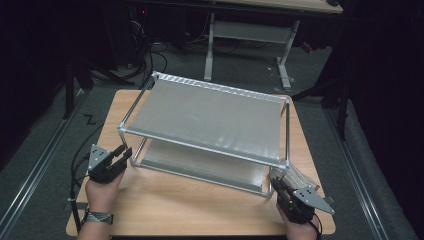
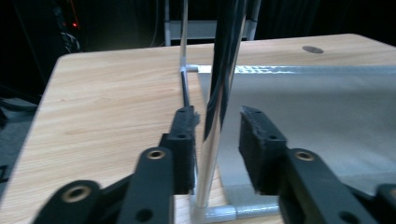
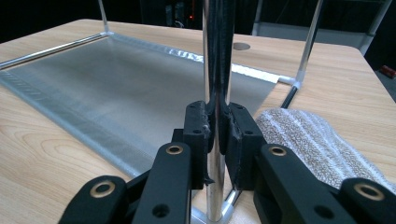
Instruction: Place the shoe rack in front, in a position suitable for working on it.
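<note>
A two-shelf metal rack (image 1: 210, 117) with grey mesh shelves stands on the wooden table (image 1: 200, 205). My left gripper (image 1: 125, 154) is at the rack's near-left corner. In the left gripper view its jaws (image 2: 218, 123) straddle the shiny upright post (image 2: 210, 140); the left pad is close to it and a gap shows at the right pad. My right gripper (image 1: 276, 181) is at the near-right corner. In the right gripper view it (image 3: 218, 116) is shut on that corner's upright post (image 3: 217, 56), both pads pressing on the metal.
A grey striped cloth (image 3: 308, 140) lies on the table just right of the right gripper (image 1: 300, 177), beside the rack's corner. Bare wood runs along the table's front edge and left side. Beyond the table stand desk legs (image 1: 285, 60) and cables on a dark floor.
</note>
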Demonstrator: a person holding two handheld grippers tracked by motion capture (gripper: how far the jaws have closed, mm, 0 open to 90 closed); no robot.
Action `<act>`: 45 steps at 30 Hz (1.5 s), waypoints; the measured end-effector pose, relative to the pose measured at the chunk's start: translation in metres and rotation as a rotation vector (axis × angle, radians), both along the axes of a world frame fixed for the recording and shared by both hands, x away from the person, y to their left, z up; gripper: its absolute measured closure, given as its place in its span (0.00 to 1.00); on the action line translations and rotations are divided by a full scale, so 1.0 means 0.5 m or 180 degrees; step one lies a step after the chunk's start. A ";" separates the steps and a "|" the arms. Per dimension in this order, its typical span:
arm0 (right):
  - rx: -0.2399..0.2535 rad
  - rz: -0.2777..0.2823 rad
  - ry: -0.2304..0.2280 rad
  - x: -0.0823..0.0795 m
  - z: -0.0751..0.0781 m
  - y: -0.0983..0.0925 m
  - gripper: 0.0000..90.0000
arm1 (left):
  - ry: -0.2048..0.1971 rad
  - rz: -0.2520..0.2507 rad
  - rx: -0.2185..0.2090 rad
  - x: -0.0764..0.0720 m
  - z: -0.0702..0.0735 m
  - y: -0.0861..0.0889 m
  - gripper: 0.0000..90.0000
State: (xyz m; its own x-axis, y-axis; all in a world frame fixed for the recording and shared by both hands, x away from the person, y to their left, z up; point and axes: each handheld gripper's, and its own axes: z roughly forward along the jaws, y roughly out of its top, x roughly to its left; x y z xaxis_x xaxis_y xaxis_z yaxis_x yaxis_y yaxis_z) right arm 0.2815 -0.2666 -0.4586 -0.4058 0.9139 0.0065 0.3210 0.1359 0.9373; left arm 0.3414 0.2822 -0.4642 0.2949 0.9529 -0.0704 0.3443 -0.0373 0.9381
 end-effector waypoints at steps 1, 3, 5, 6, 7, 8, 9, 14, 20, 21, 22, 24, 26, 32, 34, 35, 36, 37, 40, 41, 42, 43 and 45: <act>0.0002 -0.0009 0.0000 0.000 0.000 0.000 0.89 | 0.0003 0.0008 0.0004 0.002 -0.001 -0.001 0.79; 0.0008 -0.0015 0.0000 0.000 -0.001 0.000 0.89 | 0.0002 0.0056 0.0010 0.003 -0.002 -0.001 0.83; 0.0011 0.0001 0.0003 -0.001 -0.001 0.000 0.89 | -0.0006 0.0080 0.0006 0.000 -0.002 0.001 0.88; 0.0004 0.0012 0.0000 -0.001 -0.001 0.000 0.89 | -0.0030 0.0102 0.0057 -0.002 -0.002 0.000 0.88; -0.0006 0.0007 -0.0010 -0.002 -0.001 0.002 0.89 | -0.0035 0.0113 0.0098 -0.004 -0.002 -0.001 0.89; -0.0006 0.0007 -0.0010 -0.002 -0.001 0.002 0.89 | -0.0042 0.0122 0.0112 -0.007 -0.002 -0.002 0.89; -0.0006 0.0003 -0.0012 -0.002 -0.001 0.003 0.89 | -0.0047 0.0126 0.0105 -0.009 -0.002 -0.002 0.89; -0.0002 0.0020 -0.0008 -0.001 -0.002 0.002 0.89 | -0.0057 0.0122 0.0137 -0.024 -0.003 0.001 0.89; -0.0007 0.0083 0.0003 0.008 -0.001 0.009 0.89 | -0.0056 0.0178 0.0175 -0.053 -0.003 0.012 0.89; -0.0015 0.0098 0.0001 0.010 -0.001 0.011 0.89 | -0.0052 0.0199 0.0168 -0.059 -0.003 0.017 0.89; -0.0027 0.0110 0.0003 0.014 0.000 0.015 0.89 | -0.0051 0.0215 0.0159 -0.065 -0.003 0.021 0.89; -0.0041 0.0139 0.0002 0.022 0.000 0.022 0.89 | -0.0043 0.0247 0.0141 -0.076 -0.003 0.029 0.89; -0.0045 0.0179 0.0008 0.031 0.000 0.029 0.89 | -0.0035 0.0267 0.0149 -0.087 -0.003 0.034 0.89; -0.0048 0.0216 0.0025 0.061 0.000 0.045 0.88 | -0.0024 0.0314 0.0150 -0.119 -0.003 0.050 0.89; -0.0044 0.0219 0.0039 0.072 0.000 0.050 0.88 | -0.0024 0.0302 0.0140 -0.126 -0.003 0.052 0.89; -0.0053 0.0215 0.0039 0.076 0.000 0.050 0.88 | -0.0023 0.0283 0.0152 -0.130 -0.003 0.052 0.89; -0.0047 0.0214 0.0052 0.082 0.000 0.051 0.88 | -0.0018 0.0273 0.0170 -0.133 -0.002 0.052 0.89; -0.0032 0.0198 0.0052 0.087 -0.001 0.051 0.88 | -0.0017 0.0269 0.0191 -0.136 -0.002 0.051 0.89; -0.0027 0.0154 0.0049 0.100 -0.002 0.053 0.88 | -0.0013 0.0262 0.0212 -0.147 -0.002 0.049 0.89; -0.0018 0.0144 0.0049 0.106 -0.002 0.054 0.88 | -0.0017 0.0260 0.0208 -0.151 -0.002 0.048 0.89; -0.0018 0.0134 0.0049 0.111 -0.002 0.054 0.88 | -0.0019 0.0254 0.0216 -0.155 -0.002 0.048 0.89; -0.0020 0.0136 0.0041 0.117 -0.003 0.055 0.88 | -0.0024 0.0239 0.0223 -0.159 -0.002 0.047 0.89; -0.0013 0.0122 0.0051 0.126 -0.003 0.055 0.88 | -0.0035 0.0204 0.0245 -0.167 -0.003 0.046 0.89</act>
State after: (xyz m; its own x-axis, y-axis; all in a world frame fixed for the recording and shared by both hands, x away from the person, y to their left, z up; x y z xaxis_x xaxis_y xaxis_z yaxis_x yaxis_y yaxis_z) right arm 0.3445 -0.2390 -0.4600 -0.4403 0.8978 0.0098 0.3306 0.1520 0.9314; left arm 0.2577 0.3054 -0.4656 0.2336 0.9723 0.0066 0.3381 -0.0876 0.9370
